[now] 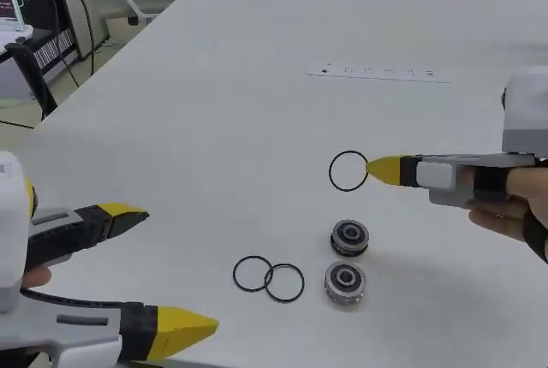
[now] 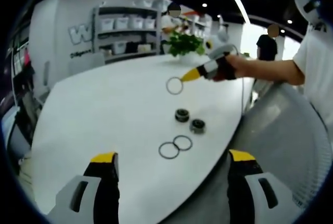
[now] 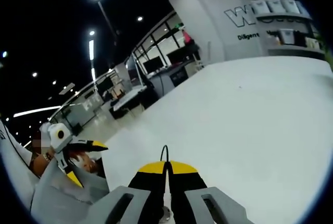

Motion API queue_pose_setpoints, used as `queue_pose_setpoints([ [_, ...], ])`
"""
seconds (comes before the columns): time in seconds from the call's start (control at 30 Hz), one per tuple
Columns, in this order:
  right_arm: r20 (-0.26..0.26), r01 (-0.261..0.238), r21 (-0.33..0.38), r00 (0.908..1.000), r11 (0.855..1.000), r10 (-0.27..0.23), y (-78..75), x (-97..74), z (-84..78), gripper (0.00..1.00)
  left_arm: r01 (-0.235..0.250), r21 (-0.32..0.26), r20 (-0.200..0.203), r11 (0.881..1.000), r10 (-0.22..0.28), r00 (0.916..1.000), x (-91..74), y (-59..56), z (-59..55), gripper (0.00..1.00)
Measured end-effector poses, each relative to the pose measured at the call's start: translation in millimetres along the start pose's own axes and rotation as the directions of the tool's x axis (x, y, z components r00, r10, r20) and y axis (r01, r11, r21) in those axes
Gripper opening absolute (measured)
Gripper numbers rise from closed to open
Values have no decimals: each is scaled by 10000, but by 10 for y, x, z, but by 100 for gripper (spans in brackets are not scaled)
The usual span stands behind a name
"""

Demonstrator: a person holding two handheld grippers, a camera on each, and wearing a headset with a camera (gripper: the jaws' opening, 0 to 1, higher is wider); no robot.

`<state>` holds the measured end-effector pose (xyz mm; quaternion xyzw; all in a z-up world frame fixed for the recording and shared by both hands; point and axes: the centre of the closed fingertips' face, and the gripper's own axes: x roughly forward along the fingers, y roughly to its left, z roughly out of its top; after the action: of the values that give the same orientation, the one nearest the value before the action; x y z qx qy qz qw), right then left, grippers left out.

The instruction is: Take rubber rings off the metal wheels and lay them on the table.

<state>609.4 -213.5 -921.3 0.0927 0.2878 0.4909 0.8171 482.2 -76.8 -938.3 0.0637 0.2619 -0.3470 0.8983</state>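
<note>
The left gripper point(image 1: 180, 270) is held nearest, its two yellow-tipped jaws spread wide with nothing between them. Ahead of these jaws, in line with the gap between them, two black rubber rings point(image 1: 252, 274) point(image 1: 284, 282) are laid flat on the white table point(image 1: 257, 86), their edges overlapping. Just past them, to the right of the jaws' line, two metal wheels point(image 1: 345, 280) point(image 1: 350, 237) are set flat, close beside each other. Whether rubber is left on them cannot be told. Farther ahead, the right gripper point(image 1: 372, 169) is seen with its jaws pressed together on the rim of a third rubber ring point(image 1: 348, 170), which sticks out beyond the tips. Whether this ring touches the table cannot be told. Well beyond those tips, a pale printed strip point(image 1: 381, 73) is laid on the table.
</note>
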Motion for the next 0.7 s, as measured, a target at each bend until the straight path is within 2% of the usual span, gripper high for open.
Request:
queue_pose_setpoints([
  [0.2, 30, -334, -86, 9994, 9994, 334, 136, 53, 18, 0, 38, 30, -119, 10000, -38, 9999, 9, -6, -25, 87],
  [0.43, -215, -771, -176, 9968, 9969, 768, 297, 145, -47, 0, 38, -94, -79, 9999, -39, 10000, 11, 1, -28, 86],
  [0.7, -1002, -1276, -597, 9875, 9900, 1213, 505, 285, -241, 0, 85, -126, -75, 9999, -86, 9999, 16, 1, -34, 86],
])
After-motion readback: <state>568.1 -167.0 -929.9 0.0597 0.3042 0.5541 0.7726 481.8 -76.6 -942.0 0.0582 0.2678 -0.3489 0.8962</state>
